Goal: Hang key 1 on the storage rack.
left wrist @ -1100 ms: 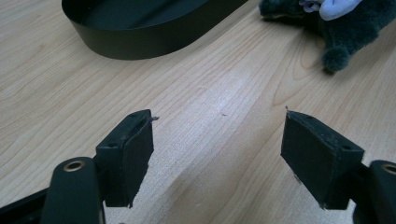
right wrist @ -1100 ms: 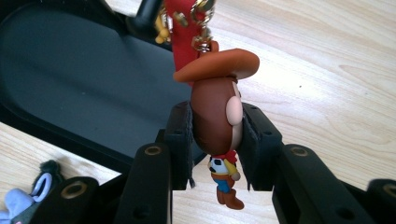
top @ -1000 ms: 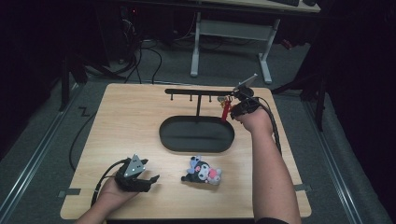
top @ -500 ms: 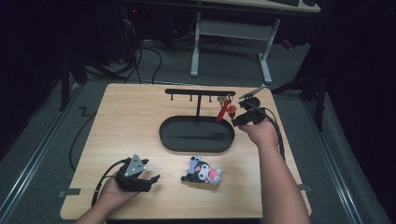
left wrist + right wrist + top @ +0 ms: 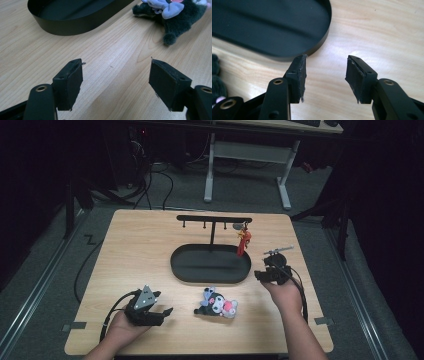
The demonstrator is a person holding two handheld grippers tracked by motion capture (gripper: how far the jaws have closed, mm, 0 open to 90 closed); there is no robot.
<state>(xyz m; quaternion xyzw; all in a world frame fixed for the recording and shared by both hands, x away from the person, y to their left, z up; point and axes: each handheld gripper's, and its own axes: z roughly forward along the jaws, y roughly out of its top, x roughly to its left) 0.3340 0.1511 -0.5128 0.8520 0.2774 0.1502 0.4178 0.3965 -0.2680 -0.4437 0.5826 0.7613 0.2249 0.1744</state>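
A red tasselled charm (image 5: 243, 241) hangs from the right end of a black T-shaped rack (image 5: 214, 219), which rises from a black oval tray (image 5: 210, 263). In front of the tray a dark plush toy with pink and lilac trim (image 5: 217, 303) lies on the wooden table (image 5: 135, 250). My right gripper (image 5: 261, 275) is open, low beside the tray's right end (image 5: 322, 37), nothing between its jaws. My left gripper (image 5: 162, 312) rests open at the front left, aimed toward the plush toy (image 5: 172, 15) and the tray (image 5: 75, 22).
The table's front edge runs just behind both hands. A cable (image 5: 82, 270) trails off the left side. Beyond the table stand a white desk frame (image 5: 250, 155) and dark floor with more cables.
My right gripper has drawn back from the rack toward the front, down beside the tray's right end, leaving the red charm hanging on the rack. The left gripper has stayed still.
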